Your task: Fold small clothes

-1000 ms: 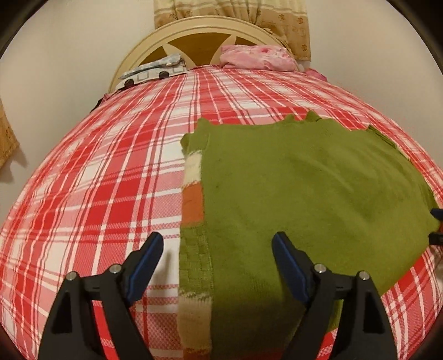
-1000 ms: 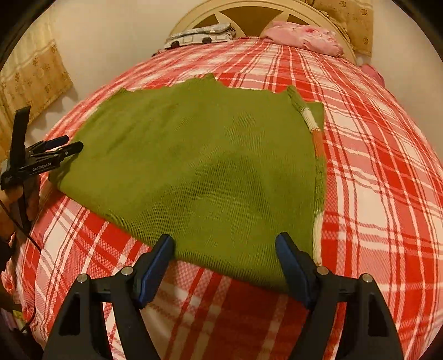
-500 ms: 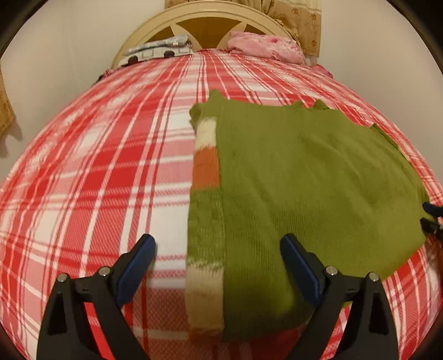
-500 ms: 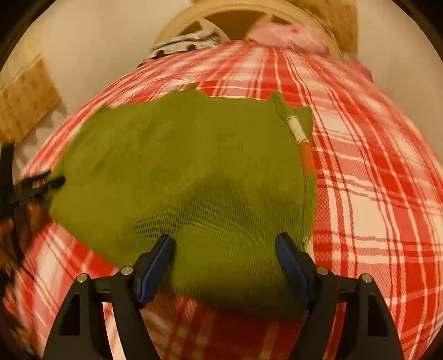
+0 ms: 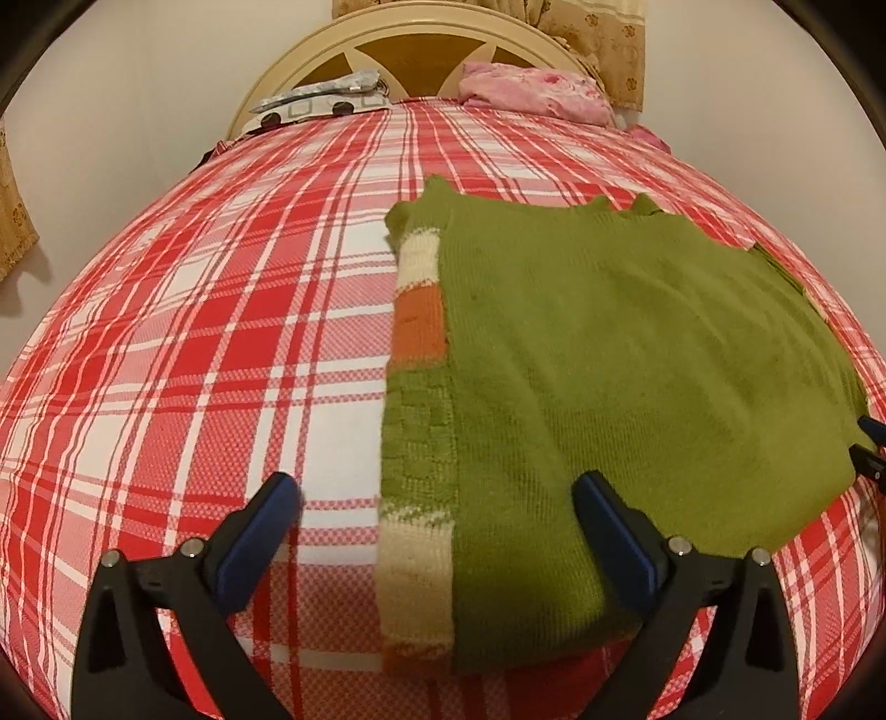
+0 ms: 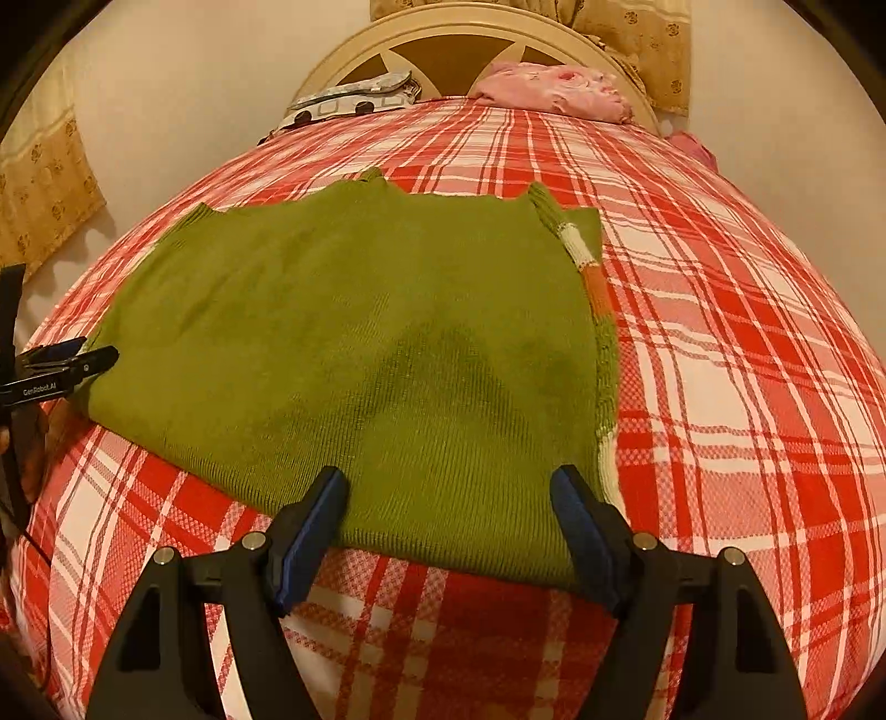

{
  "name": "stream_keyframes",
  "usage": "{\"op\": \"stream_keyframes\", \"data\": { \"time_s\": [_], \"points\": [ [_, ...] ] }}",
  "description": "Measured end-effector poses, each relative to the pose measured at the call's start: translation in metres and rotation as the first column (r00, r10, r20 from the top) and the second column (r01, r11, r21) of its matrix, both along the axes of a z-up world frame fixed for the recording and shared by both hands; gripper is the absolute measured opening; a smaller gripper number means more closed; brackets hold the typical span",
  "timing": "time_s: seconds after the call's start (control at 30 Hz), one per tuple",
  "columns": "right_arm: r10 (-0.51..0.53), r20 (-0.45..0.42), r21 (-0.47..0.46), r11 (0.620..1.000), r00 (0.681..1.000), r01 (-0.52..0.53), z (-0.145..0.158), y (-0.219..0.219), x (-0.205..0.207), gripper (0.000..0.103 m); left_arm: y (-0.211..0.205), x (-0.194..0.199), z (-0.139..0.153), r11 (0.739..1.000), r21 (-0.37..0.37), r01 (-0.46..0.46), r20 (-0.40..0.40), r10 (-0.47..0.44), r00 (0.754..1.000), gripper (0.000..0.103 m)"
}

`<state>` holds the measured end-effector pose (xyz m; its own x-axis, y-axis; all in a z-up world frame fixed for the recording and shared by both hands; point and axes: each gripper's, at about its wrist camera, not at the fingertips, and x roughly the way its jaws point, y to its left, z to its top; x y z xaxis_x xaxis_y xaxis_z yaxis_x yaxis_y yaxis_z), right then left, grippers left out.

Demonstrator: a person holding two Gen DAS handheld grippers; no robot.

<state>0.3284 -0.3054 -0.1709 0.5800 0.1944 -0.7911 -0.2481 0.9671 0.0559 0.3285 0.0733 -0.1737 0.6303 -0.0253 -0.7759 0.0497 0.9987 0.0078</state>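
Below the headboard [image 5: 421,33], the sweater [image 5: 609,360] lies flat mid-bed. Left gripper [image 5: 437,531] has spread wider, still opening, straddling its striped edge; right gripper [image 6: 448,526] stays released, empty. Next fold seems imminent.

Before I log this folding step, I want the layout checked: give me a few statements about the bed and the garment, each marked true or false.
1. The green sweater lies flat on the plaid bedsheet. True.
2. The right tongs are clamped on the hem. False: they are open, and the hem lies between the pads.
3. A striped band of cream and orange runs along one edge of the sweater. True.
4. A blue pillow sits at the headboard. False: the bundle there is pink.
5. The left tongs are opening. True.
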Motion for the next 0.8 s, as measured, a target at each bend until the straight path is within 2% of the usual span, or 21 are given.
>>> {"op": "stream_keyframes", "data": {
  "time_s": [0.1,0.27,0.37,0.43,0.53,0.63,0.8],
  "points": [
    [-0.029,0.012,-0.005,1.0,1.0,0.029,0.0,0.001,-0.005,0.077,0.006,-0.003,-0.002,0.999,-0.035,-0.002,-0.029,0.001,1.0,0.103],
    [-0.04,0.017,-0.033,0.999,0.999,0.041,0.002,0.005,-0.008,0.077,0.01,-0.01,-0.003,0.998,-0.055,0.004,-0.029,-0.005,1.0,0.103],
    [-0.084,0.062,-0.074,0.993,0.995,0.088,0.021,0.012,-0.009,0.077,0.009,-0.011,-0.003,0.999,-0.05,0.003,-0.024,-0.004,1.0,0.103],
    [-0.082,0.106,-0.037,0.996,0.991,0.087,0.037,0.023,-0.006,0.077,0.009,-0.011,-0.003,0.999,-0.052,0.002,-0.027,-0.004,1.0,0.103],
    [-0.028,0.059,-0.036,0.999,0.998,0.03,0.034,0.051,0.009,0.077,0.009,-0.011,-0.003,0.998,-0.056,0.003,-0.028,-0.004,1.0,0.103],
    [-0.017,-0.041,-0.052,0.999,0.999,0.015,0.007,0.064,0.022,0.077,0.01,-0.011,-0.003,0.998,-0.059,0.003,-0.028,-0.005,1.0,0.103],
    [-0.037,0.0,-0.045,0.998,0.999,0.037,0.015,0.061,0.008,0.077,0.015,-0.014,0.002,0.996,-0.085,0.029,-0.036,-0.032,0.999,0.103]
  ]
}}
